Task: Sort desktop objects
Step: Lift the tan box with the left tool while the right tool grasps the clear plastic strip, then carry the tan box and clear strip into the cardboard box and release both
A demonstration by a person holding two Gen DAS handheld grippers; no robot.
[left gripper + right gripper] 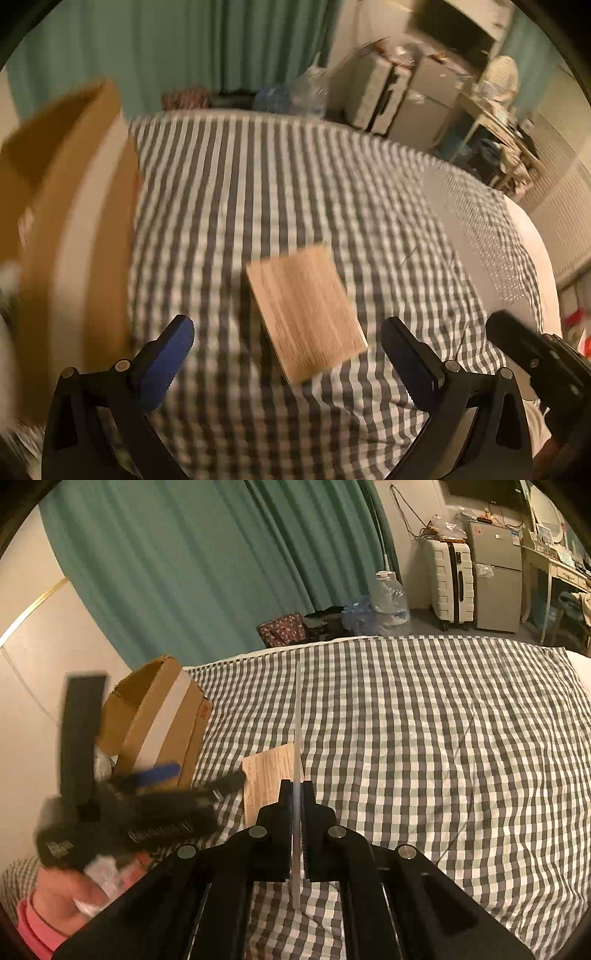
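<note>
Two grippers are working here, and we are reading them first. Our right gripper (297,794) is pinching a thin, pale flat strip (297,716), seen edge-on, its jaws closed tight on it; what the strip is we cannot tell. Our left gripper (286,354) is hanging with its jaws spread wide and nothing between them, above the wooden board (304,312), which is lying flat on the checked cloth (258,177). Off to the left side, the cardboard box (159,716) is standing open, and something pale is showing inside it. We are judging the sorting as partly done: the strip is waiting to be placed, the board is not yet picked up, and little else is lying loose on the cloth.
</note>
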